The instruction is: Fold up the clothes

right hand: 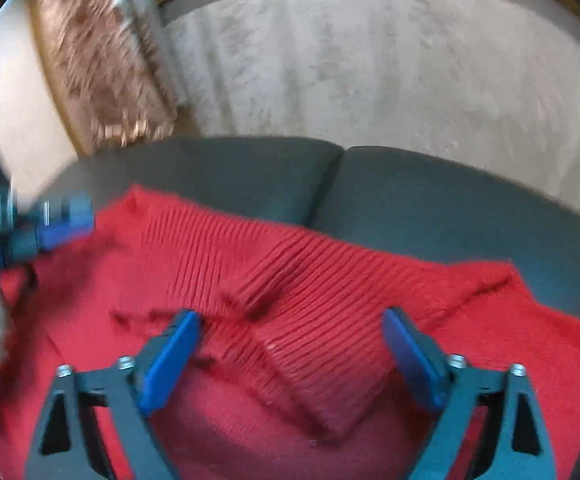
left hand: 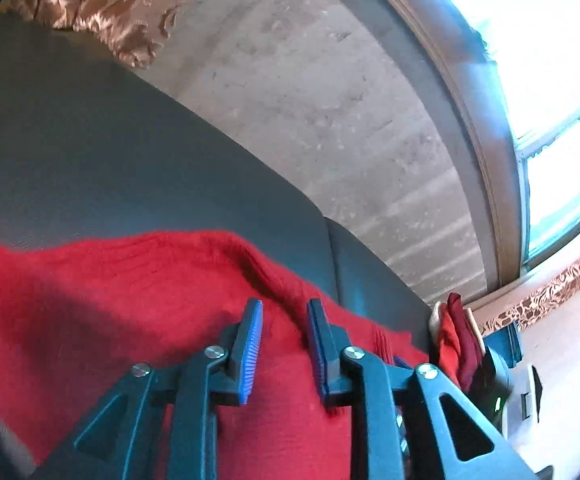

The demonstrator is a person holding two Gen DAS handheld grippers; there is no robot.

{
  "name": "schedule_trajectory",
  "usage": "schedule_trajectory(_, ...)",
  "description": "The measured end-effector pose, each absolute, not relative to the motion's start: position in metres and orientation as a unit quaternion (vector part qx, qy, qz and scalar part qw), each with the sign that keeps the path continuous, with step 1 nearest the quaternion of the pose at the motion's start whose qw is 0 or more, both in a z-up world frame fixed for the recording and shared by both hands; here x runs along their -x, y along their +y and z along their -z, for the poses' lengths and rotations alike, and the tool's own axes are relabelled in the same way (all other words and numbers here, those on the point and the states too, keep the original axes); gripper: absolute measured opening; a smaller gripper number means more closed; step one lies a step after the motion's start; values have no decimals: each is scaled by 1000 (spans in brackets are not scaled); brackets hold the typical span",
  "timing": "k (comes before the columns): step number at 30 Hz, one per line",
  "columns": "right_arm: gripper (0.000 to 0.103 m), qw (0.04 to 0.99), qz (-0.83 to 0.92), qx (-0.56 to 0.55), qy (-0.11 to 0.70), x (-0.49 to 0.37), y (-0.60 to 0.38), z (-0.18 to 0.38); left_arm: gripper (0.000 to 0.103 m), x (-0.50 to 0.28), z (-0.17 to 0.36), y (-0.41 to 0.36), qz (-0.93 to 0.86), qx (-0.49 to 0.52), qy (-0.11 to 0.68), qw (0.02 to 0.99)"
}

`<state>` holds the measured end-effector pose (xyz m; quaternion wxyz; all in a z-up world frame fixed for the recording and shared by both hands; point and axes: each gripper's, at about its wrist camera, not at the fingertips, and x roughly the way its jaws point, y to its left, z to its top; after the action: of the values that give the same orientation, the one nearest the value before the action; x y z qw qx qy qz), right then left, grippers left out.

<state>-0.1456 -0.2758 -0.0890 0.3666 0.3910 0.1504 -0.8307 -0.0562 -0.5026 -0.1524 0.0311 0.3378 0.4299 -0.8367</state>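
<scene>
Right wrist shows our right gripper (right hand: 290,356) spread wide over red ribbed knit sweater (right hand: 298,304); only left wrist shows our left gripper (left hand: 284,344) parted narrowly, window (left hand: 562,80).

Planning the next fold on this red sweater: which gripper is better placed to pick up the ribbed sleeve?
Probably the right gripper: its jaws are wide open, straddling the ribbed sleeve of the red sweater. The left gripper is open only narrowly, over the sweater's far edge.
</scene>
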Motion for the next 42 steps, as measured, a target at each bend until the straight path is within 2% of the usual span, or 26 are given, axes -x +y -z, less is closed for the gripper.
schedule_trajectory(2, 102, 362, 832, -380, 181, 137, -280, 93, 23, 70, 162, -505, 827, -353, 436, 34)
schedule_trajectory(7, 102, 364, 833, -381, 170, 139, -275, 94, 23, 104, 171, -511, 824, -350, 443, 38)
schedule_trajectory(9, 102, 365, 833, -380, 167, 140, -270, 96, 18, 114, 175, -514, 837, -364, 400, 80)
schedule_trajectory(10, 102, 366, 833, -379, 166, 141, -267, 97, 6, 117, 178, -516, 840, -365, 392, 85)
schedule_trajectory(14, 103, 369, 835, -377, 156, 143, -267, 100, 6, 124, 184, -523, 843, -367, 382, 91)
schedule_trajectory(16, 103, 369, 835, -378, 151, 146, -268, 101, 8, 123, 177, -517, 845, -374, 369, 101)
schedule_trajectory(18, 103, 369, 836, -378, 150, 148, -272, 102, 15, 112, 165, -508, 851, -369, 357, 112)
schedule_trajectory(23, 103, 368, 837, -377, 148, 149, -274, 102, 20, 42, 140, -485, 864, -330, 368, 94)
schedule_trajectory(30, 103, 367, 838, -377, 148, 150, -275, 102, 21, -118, 127, -463, 867, -324, 340, 170)
schedule_trajectory(35, 103, 365, 838, -377, 150, 149, -276, 103, 33, -234, 119, -451, 863, -318, 315, 236)
schedule_trajectory(38, 103, 362, 838, -377, 156, 148, -277, 103, 39, -232, 123, -448, 866, -332, 293, 233)
schedule_trajectory(42, 103, 358, 839, -376, 163, 148, -279, 103, 40, -223, 128, -445, 870, -353, 262, 226)
